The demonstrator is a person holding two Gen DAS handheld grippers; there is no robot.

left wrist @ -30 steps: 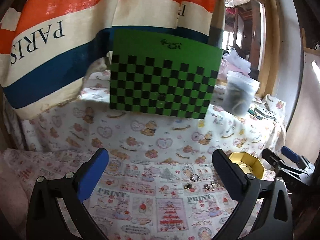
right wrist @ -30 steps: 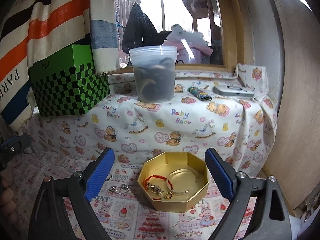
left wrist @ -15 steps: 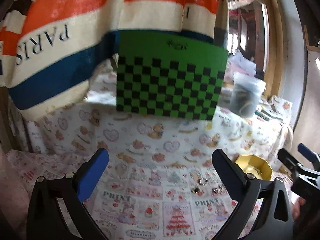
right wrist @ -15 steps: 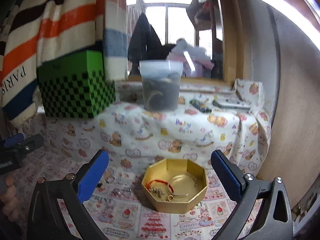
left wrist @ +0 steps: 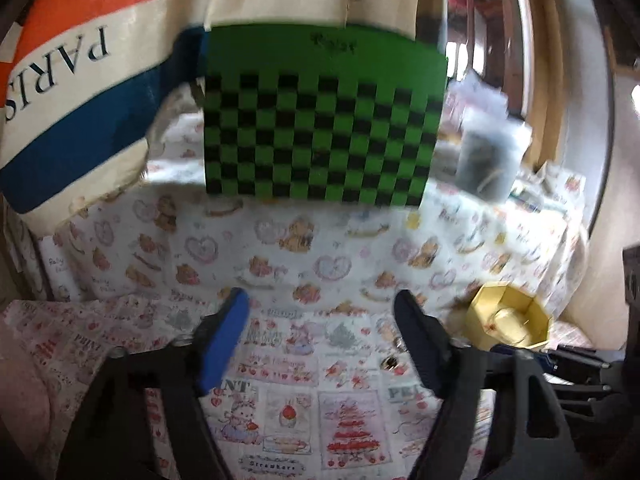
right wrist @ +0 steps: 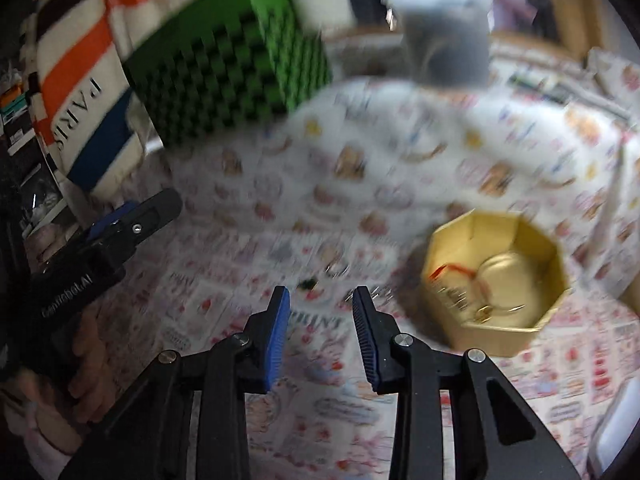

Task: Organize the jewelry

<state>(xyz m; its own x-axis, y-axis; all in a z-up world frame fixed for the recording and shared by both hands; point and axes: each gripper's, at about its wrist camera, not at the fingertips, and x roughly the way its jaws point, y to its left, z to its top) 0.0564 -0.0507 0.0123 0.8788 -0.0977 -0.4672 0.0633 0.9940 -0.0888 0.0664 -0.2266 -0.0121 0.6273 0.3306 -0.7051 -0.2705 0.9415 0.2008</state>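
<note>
A gold octagonal box (right wrist: 500, 272) sits on the printed cloth and holds a red cord, a bangle and small pieces; it also shows in the left wrist view (left wrist: 510, 316). Loose small jewelry pieces (right wrist: 320, 280) lie on the cloth left of the box, just ahead of my right gripper (right wrist: 322, 300), which is open and empty with its jaws partly closed. One piece (left wrist: 390, 362) shows by the right finger of my left gripper (left wrist: 322, 308), which is open and empty. The left gripper also shows at the left of the right wrist view (right wrist: 132, 220).
A green checkered box (left wrist: 320, 120) and a lidded plastic tub (left wrist: 488, 160) stand on the raised cloth-covered ledge behind. A striped PARIS bag (left wrist: 80, 80) hangs at the left. A wooden wall (right wrist: 632, 300) bounds the right side.
Both grippers' jaws have narrowed from wide open. The right gripper has swung left and down toward the loose pieces; the box now lies to its right. Both views are motion-blurred.
</note>
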